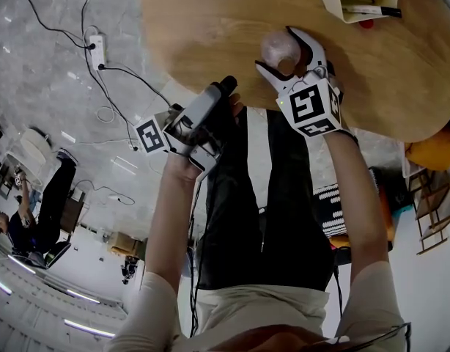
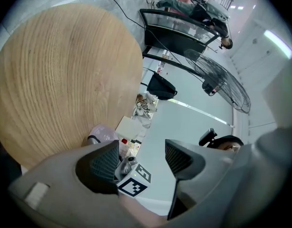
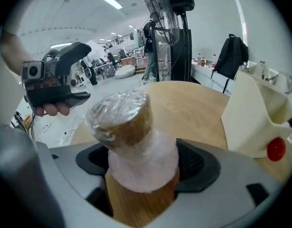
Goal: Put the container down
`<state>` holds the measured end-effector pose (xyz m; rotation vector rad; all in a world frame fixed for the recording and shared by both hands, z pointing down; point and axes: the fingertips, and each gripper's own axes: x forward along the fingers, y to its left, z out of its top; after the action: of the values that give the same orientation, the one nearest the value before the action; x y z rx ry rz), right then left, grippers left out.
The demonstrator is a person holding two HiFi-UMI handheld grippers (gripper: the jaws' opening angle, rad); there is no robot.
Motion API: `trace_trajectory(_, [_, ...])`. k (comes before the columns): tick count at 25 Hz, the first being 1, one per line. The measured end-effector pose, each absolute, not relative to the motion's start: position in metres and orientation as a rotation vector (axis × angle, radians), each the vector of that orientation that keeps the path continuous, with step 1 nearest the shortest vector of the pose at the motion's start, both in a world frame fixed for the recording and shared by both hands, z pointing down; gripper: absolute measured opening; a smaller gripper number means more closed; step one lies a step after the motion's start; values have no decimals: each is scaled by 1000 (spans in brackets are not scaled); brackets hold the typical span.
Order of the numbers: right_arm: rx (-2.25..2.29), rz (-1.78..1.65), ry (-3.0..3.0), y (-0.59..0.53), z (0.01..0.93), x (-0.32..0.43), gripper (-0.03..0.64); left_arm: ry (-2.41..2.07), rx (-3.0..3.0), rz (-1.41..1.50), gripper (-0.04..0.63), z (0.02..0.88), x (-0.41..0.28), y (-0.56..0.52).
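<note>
two grippers show, but only one matters for the set-down: the right gripper (image 1: pixel 287 53) has its jaws closed on the container (image 3: pixel 129 137), a film-wrapped jar-like thing with a brown capped end. the pads press on its wider, pale lower body from either side. the container hangs over the round wooden table (image 1: pixel 210 20), near the edge closest to the person, so the surface it needs lies directly below it. in the right gripper view bare wood shows under the pale base, though whether the base touches the wood i cannot tell. the long axis looks tilted, with the capped end leaning away from the gripper and a little to its left, so i judge the wrist needs to level off for the base to meet the wood flat before the jaws part. a white box (image 3: pixel 253 118) with a red ball (image 3: pixel 276 148) beside it stands further in on the table to the right, well apart from the landing spot. the left gripper (image 1: pixel 223 88) is held off the table edge, beside the right one, with its jaws spread and nothing between them. it is the farther tool and has no part in the lowering.
</note>
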<state>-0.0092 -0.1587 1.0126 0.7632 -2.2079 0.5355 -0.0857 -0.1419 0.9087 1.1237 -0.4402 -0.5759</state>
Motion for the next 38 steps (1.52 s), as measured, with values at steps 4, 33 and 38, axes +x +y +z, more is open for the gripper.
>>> trace_trajectory(4, [739,566,-2223,-158,1003,-10,404,-438,1126,-588,298,893,-88,-144])
trace_trajectory(33, [1027,703,-2433,-141,561,99,330,-527,1752,-295,251,513,-18,-150])
trace_trajectory(38, [1006,604,-2480,-117,495,105,288,-648,1943,-257,216,441,-26,-138])
